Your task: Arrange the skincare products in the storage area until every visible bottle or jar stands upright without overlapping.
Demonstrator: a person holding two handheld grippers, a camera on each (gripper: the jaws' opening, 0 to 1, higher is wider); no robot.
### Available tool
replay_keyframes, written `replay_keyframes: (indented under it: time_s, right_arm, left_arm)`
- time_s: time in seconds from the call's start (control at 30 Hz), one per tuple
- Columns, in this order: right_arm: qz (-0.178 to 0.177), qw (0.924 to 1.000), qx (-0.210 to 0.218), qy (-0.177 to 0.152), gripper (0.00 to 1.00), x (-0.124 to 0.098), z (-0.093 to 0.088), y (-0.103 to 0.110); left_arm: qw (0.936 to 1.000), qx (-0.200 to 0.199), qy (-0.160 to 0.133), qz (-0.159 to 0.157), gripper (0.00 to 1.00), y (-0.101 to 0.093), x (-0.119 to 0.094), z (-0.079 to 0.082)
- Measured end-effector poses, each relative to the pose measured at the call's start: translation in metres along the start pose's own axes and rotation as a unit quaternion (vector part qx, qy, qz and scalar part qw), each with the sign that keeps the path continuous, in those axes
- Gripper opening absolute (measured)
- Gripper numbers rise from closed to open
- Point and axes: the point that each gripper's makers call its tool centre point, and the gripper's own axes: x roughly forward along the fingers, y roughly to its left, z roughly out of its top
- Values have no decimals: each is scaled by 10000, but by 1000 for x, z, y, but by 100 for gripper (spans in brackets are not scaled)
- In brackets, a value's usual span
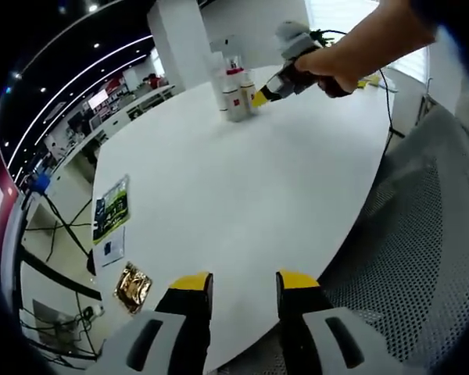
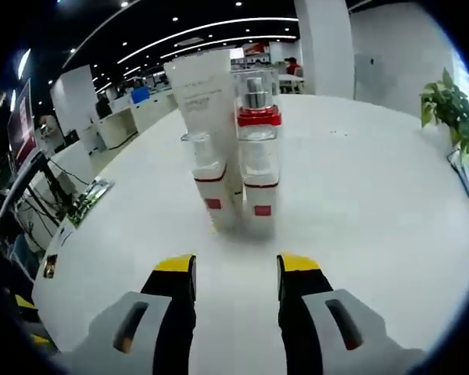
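Skincare products stand clustered upright on a white round tabletop (image 2: 359,203) in an open-plan office. In the right gripper view, center frame: a tall white tube (image 2: 204,94) at the back, a clear bottle with a red band (image 2: 259,148) in front-right, and a shorter clear-and-white bottle with a red label (image 2: 210,183) just beside it on the left, the three packed close, touching or nearly so. The right gripper (image 2: 236,273), bottom center, has its yellow-tipped jaws spread, empty, short of the bottles. A potted plant (image 2: 450,105) sits at the right edge.

In the left gripper view, the same cluster (image 1: 234,92) appears small at top center, w/ the right gripper (image 1: 259,96) coming in from the upper right, held by a person's hand (image 1: 328,69), its tip just beside the bottles. The left gripper (image 1: 244,283), bottom center, hangs over the near tabletop edge, jaws apart, holding nothing. Lower left: a green leaflet (image 1: 111,208) and a gold foil packet (image 1: 133,286) lie flat. A mesh chair back (image 1: 422,258) fills the right side.
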Motion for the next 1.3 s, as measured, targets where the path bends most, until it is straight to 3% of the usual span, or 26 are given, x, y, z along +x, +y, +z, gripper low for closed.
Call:
replay_keyframes:
  time_s: [0.07,0.13,0.23,0.33,0.47,0.67,0.77,0.87,0.97,1.03,1.1,1.17,1.2,1.27,1.3]
  right_arm:
    - [78,10000,-19,31,41,-6,-6,7]
    - [324,9994,-27,74,42,-17,-15,27]
    - [786,9959,-386,214,44,-33,-34,64]
    - [996,9938,-440,209,44,-42,-42,84]
    - [1343,9897,-435,249,45,-63,-54,109]
    - [1904,9802,-532,-55,49,-90,-48,139]
    - [2326,9679,-914,-250,49,-112,-43,159]
    - [2414,9606,-1319,-387,46,-128,-39,164]
    - [2371,9524,-1902,-230,41,-147,-47,156]
    - [2360,9475,-2150,-185,38,-155,-50,150]
    - [2378,9418,-2365,-227,40,-160,-52,142]
    - [2385,9408,-2402,-202,39,-163,-54,137]
    - [2412,9398,-2413,-198,34,-165,-55,137]
    - [2352,9401,-2457,-223,14,-171,-53,130]
    - [2350,9378,-2518,-434,7,-174,-47,129]
  left_arm:
    - [10000,18,-43,10,34,0,0,2]
    - [10000,49,-83,13,34,0,-1,3]
    - [9999,60,-130,25,35,1,-2,5]
    - [9998,65,-169,42,35,2,-3,7]
    - [9987,18,-464,202,35,8,-11,18]
    - [9978,127,-590,262,36,11,-13,23]
    - [9980,109,-553,285,36,14,-13,22]
    - [9979,96,-573,284,36,14,-13,23]
    - [9971,179,-630,376,37,17,-14,25]
    - [9942,375,-847,547,37,22,-18,32]
    - [9939,345,-926,495,38,19,-22,38]
    - [9903,400,-1257,429,38,16,-27,52]
    - [9921,300,-1157,382,38,15,-27,48]
    - [9940,227,-1016,344,38,17,-27,43]
    - [9944,166,-997,309,38,18,-27,43]
